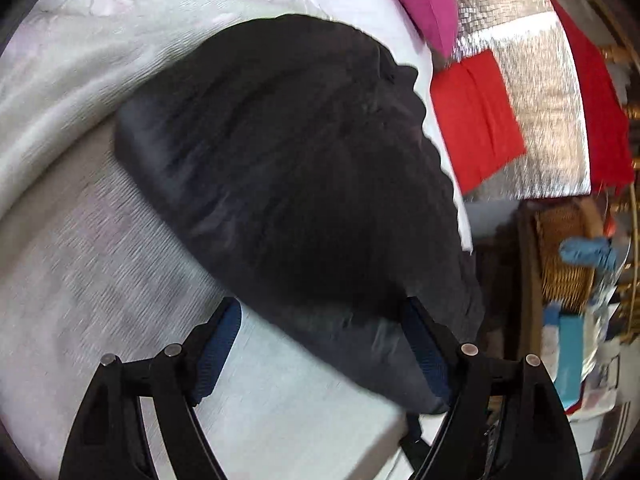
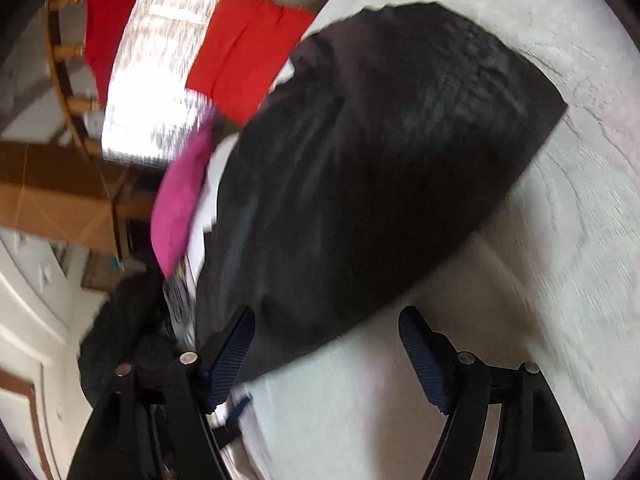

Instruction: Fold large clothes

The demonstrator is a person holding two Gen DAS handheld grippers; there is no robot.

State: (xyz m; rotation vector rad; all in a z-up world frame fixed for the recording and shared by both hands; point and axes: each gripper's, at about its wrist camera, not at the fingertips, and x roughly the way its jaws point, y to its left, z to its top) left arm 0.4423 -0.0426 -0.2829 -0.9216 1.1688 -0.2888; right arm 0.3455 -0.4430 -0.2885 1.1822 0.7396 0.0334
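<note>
Left wrist view: we see the black cloth lying folded on the white bed, just ahead of our left claw. Its jaws stand wide apart and grip nothing; the near edge of the cloth lies between the tips, by the right one. Right wrist view: our right claw is let go too, jaws wide, with the cloth ahead and its near edge by the left tip. Red cloth and pink cloth lie beyond
</note>
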